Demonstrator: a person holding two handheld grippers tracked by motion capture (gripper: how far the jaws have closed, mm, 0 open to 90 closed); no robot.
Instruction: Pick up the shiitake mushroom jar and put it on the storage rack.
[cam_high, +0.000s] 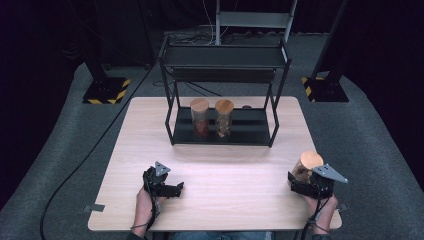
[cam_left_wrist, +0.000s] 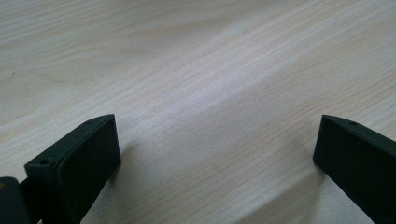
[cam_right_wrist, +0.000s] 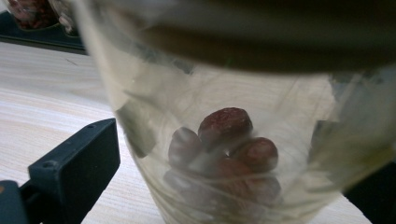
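A clear glass jar (cam_high: 306, 167) with a wooden lid stands at the table's right edge; the right gripper view shows dark red dried fruit in this jar (cam_right_wrist: 224, 140). My right gripper (cam_high: 299, 179) sits around it, jaws spread wide on either side, the left fingertip (cam_right_wrist: 79, 163) just beside the glass. On the left of the table my left gripper (cam_high: 176, 189) rests low over bare wood. In the left gripper view the left gripper (cam_left_wrist: 217, 154) is open with nothing between its jaws.
A black two-tier rack (cam_high: 250, 127) stands at the back middle of the wooden table (cam_high: 225, 170). Two wooden-lidded jars, one red-filled (cam_high: 200, 117) and one brown-filled (cam_high: 224, 118), stand on its lower shelf. Black stands and a cable lie on the grey floor beyond.
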